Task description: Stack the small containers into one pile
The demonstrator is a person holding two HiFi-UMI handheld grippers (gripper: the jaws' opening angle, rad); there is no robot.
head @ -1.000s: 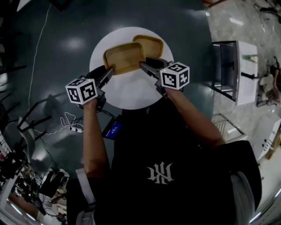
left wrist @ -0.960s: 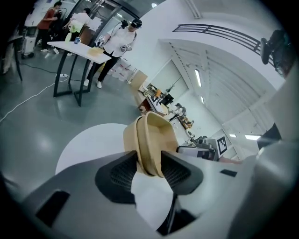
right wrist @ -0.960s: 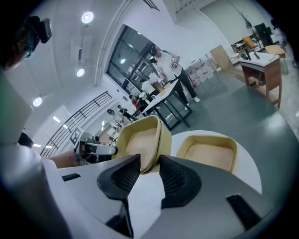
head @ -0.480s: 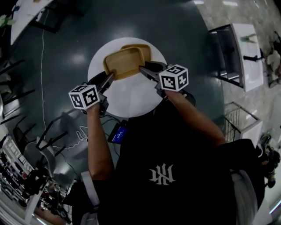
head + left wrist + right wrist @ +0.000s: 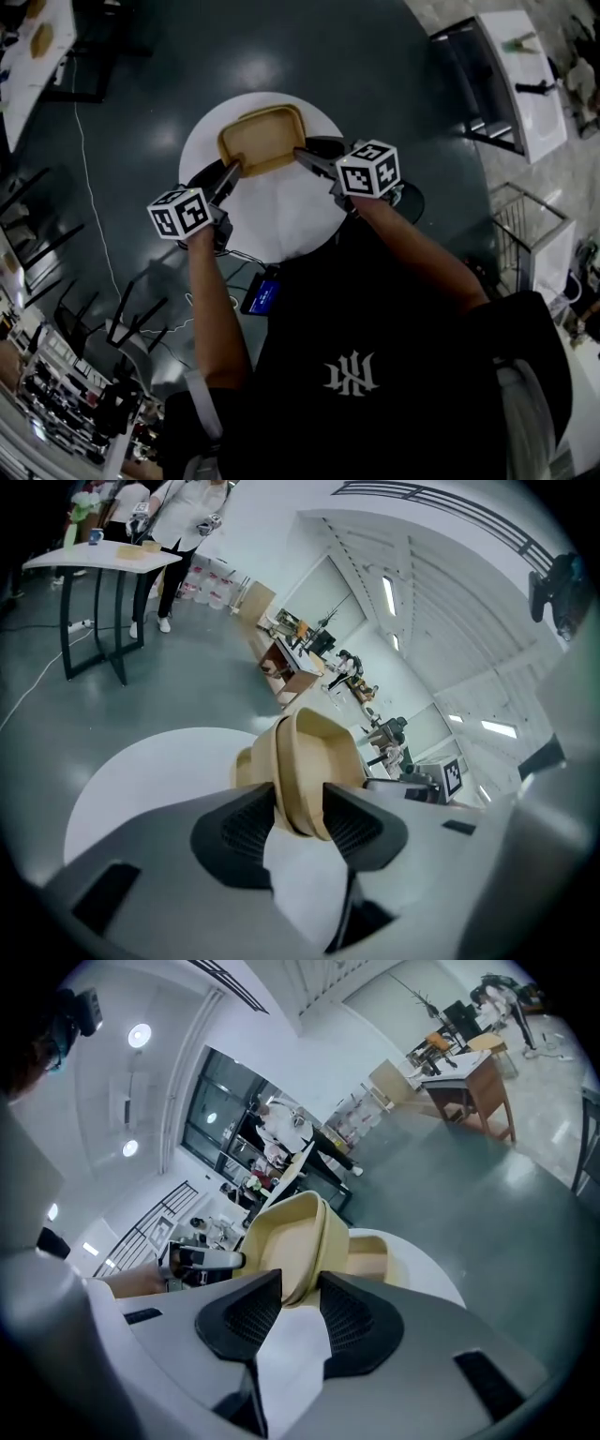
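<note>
Over the round white table (image 5: 281,211): a tan, rounded-rectangle tray of wood-like material (image 5: 262,139) is held up at the table's far half, one gripper on each of its near corners.
Surface: the table top is plain white and matte, and its near half is bare (image 5: 141,780) (image 5: 422,1274).
Floor: a dark glossy floor (image 5: 141,94) rings the table and shows bright lamp reflections.
Room, left of the table: a thin white cable (image 5: 89,187) runs across the floor, and dark chairs (image 5: 56,253) crowd the edge.
Room, right of the table: a white shelf unit (image 5: 506,66) and a wire rack (image 5: 525,234) stand well apart from it.
Room, beyond the table: a white desk on black legs (image 5: 103,560) has people standing behind it.
Left gripper (image 5: 230,173) (image 5: 298,808): its jaws are nearly together and pinch the tray's rim (image 5: 314,752) at the near left corner.
Right gripper (image 5: 305,155) (image 5: 300,1297): its jaws are just as narrow and clamp the tray's rim (image 5: 281,1241) at the near right corner.
Second tan tray (image 5: 246,766) (image 5: 370,1258): it lies on the table under and just past the held tray. The head view hides it beneath that tray, and whether the two touch cannot be told.
Held tray's pose: its hollow faces up, and it sits roughly level between the two grippers.
</note>
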